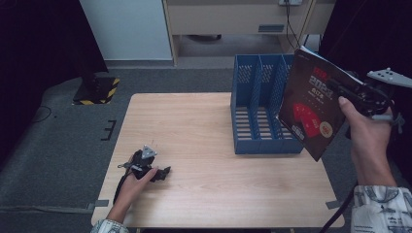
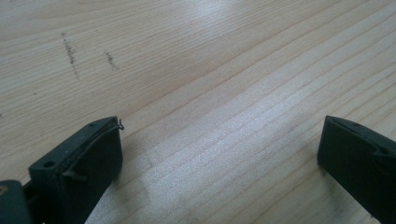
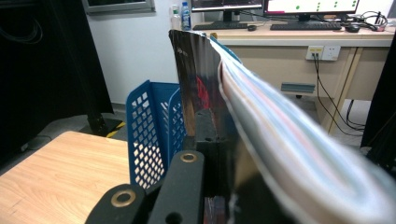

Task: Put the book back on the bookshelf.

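High view: the right tool (image 1: 347, 90), held in the person's right hand (image 1: 367, 128), is clamped on the edge of a dark magazine (image 1: 311, 104) with a red cover design. The magazine hangs tilted in the air just beside the right end of a blue file rack (image 1: 260, 104) with 3 slots, which stands on the right half of the wooden worktop (image 1: 194, 126). Right tool view: the jaws press the magazine's glossy cover (image 3: 194, 84), its page edges (image 3: 289, 140) fanning to the right, the rack (image 3: 152, 135) just behind. The left tool (image 1: 163, 172) rests on the worktop near its front left corner; its jaws stand wide apart over bare wood (image 2: 210, 93), nothing between them
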`<state>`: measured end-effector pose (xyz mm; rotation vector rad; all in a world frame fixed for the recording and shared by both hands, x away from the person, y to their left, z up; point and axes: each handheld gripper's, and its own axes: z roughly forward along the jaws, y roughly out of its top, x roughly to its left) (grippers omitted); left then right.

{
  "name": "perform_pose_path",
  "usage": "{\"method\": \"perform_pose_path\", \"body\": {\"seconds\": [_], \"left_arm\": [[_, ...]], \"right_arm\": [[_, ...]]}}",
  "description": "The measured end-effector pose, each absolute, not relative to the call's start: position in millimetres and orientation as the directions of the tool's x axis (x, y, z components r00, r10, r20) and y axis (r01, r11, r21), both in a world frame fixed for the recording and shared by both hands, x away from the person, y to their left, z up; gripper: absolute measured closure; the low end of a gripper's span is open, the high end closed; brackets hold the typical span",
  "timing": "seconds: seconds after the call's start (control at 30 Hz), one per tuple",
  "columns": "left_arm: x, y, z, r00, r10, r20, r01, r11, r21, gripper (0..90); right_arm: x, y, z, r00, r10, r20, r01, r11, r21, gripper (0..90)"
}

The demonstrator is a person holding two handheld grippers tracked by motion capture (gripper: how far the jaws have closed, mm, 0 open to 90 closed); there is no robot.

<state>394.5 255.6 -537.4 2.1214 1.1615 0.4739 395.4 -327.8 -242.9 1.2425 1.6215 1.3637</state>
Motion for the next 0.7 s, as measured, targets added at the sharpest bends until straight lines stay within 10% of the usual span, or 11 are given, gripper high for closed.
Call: {"method": "perform_pose_path", "body": {"seconds": [0.7], "left_arm": [[394.5, 255.3, -537.4, 0.538, 0.843, 0.000, 0.602, -0.384, 0.700, 0.0]], "right_arm": [[399.3, -337.5, -244.4, -0.245, 0.967, 0.070, 0.242, -0.009, 0.970, 87.1]]}}
